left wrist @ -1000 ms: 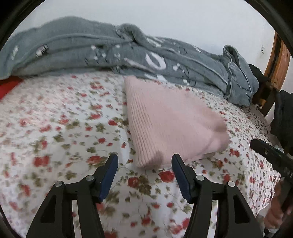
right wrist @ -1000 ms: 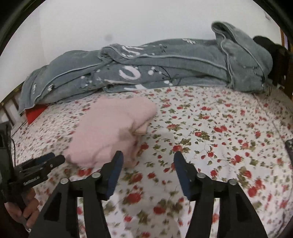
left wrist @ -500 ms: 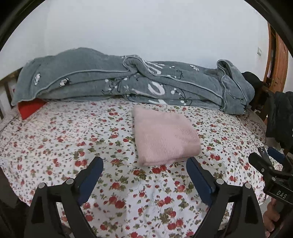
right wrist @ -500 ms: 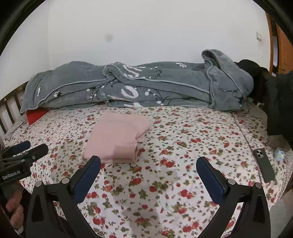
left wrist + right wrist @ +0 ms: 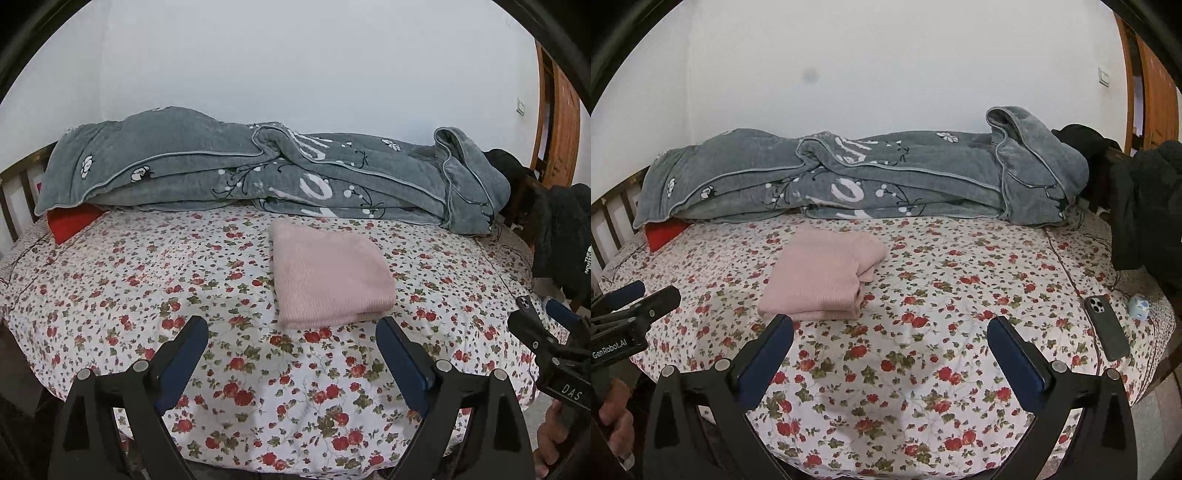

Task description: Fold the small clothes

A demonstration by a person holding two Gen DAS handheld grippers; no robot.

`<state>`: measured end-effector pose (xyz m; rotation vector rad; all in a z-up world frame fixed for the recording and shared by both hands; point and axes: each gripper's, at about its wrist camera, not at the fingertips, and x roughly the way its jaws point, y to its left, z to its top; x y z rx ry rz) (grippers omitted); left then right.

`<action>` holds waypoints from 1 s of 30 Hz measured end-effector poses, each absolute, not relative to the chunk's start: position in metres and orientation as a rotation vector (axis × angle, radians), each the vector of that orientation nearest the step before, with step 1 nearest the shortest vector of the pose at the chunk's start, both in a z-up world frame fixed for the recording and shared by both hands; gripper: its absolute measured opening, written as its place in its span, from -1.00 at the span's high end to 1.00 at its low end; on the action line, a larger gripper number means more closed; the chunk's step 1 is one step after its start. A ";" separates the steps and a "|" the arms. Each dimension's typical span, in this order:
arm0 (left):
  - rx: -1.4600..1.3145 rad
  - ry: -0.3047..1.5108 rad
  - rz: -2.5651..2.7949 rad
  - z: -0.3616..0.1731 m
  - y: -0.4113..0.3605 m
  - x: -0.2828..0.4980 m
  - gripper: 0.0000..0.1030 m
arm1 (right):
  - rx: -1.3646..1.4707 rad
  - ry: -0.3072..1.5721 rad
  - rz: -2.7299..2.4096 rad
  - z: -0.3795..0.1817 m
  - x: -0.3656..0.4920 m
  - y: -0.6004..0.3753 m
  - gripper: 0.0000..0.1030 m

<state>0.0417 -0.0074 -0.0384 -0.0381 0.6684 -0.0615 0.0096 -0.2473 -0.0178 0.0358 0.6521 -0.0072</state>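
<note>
Now one folded pink garment [image 5: 328, 278] lies between two wide, empty grippers: left gripper [image 5: 291, 328], right gripper [image 5: 890, 328].

Folded garment [image 5: 823, 273] lies on the bed [image 5: 960, 295], near its middle. Rolled blanket [image 5: 857, 177] runs along the far edge behind it. Phone [image 5: 1106, 328] and a small object [image 5: 1138, 306] lie near the right edge.

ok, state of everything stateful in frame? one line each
pink garment: folded, lying flat on the bed, untouched
left gripper: open, empty, off the garment
right gripper: open, empty, off the garment
grey blanket: bunched along the wall side of the bed
phone: lying screen down near the bed's edge
black jacket: draped at the bed's end
</note>
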 end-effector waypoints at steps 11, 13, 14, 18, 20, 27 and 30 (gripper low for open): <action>-0.030 0.650 -0.058 -0.032 -0.008 0.038 -0.79 | 0.042 0.648 0.001 -0.016 0.007 -0.245 -0.99; -0.028 0.649 -0.057 -0.032 -0.008 0.038 -0.79 | 0.043 0.646 0.002 -0.015 0.007 -0.244 -0.99; -0.028 0.648 -0.056 -0.032 -0.008 0.038 -0.79 | 0.045 0.643 0.004 -0.014 0.006 -0.244 -0.99; -0.029 0.648 -0.050 -0.032 -0.006 0.038 -0.79 | 0.048 0.645 0.006 -0.014 0.007 -0.244 -0.99; -0.028 0.648 -0.048 -0.031 -0.006 0.038 -0.79 | 0.048 0.643 0.006 -0.014 0.007 -0.244 -0.99; -0.028 0.643 -0.044 -0.030 -0.005 0.037 -0.79 | 0.050 0.639 0.006 -0.013 0.006 -0.245 -0.99; -0.029 0.640 -0.038 -0.029 -0.004 0.037 -0.80 | 0.051 0.638 0.005 -0.012 0.006 -0.245 -0.99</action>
